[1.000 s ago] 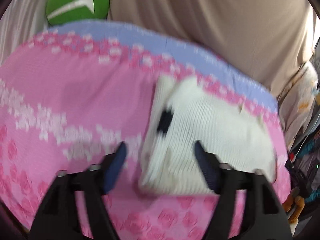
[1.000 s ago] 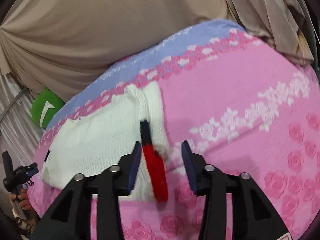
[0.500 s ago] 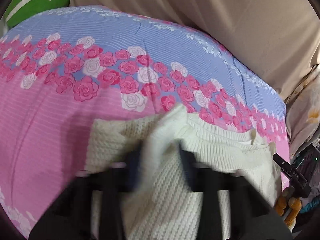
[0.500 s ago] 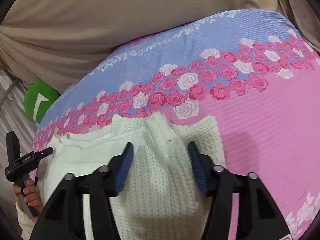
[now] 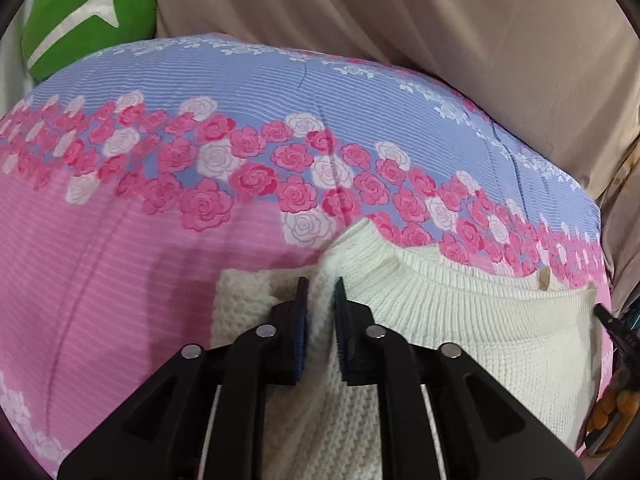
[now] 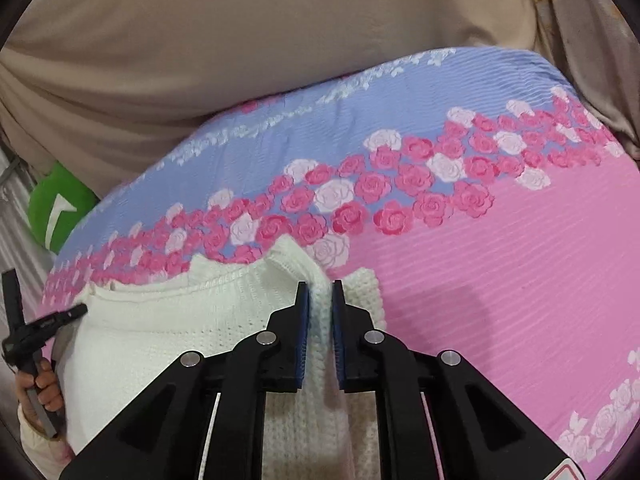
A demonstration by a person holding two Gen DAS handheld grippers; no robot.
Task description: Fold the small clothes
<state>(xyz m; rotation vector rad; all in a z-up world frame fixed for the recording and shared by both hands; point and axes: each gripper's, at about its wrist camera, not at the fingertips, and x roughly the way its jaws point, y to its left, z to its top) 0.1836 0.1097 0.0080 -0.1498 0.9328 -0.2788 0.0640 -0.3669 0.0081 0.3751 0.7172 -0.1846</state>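
A small white knitted sweater (image 5: 460, 320) lies on the pink and blue rose-print bedspread (image 5: 120, 260). My left gripper (image 5: 320, 292) is shut on a fold of the knit at the sweater's left shoulder, next to the ribbed neckline. In the right wrist view the sweater (image 6: 168, 332) spreads to the left, and my right gripper (image 6: 320, 296) is shut on a fold at its right shoulder. A folded sleeve (image 6: 364, 292) lies just right of it. The other gripper (image 6: 28, 340) and the hand holding it show at the far left.
A beige cloth (image 5: 440, 20) hangs behind the bed. A green cushion (image 5: 88, 12) sits at the back left corner, also seen in the right wrist view (image 6: 56, 204). Patterned fabric and clutter lie off the bed's right edge (image 5: 620, 400).
Both grippers moved in over the sweater's shoulders and closed on folds of the knit. One second ago both were open, farther back from the sweater.
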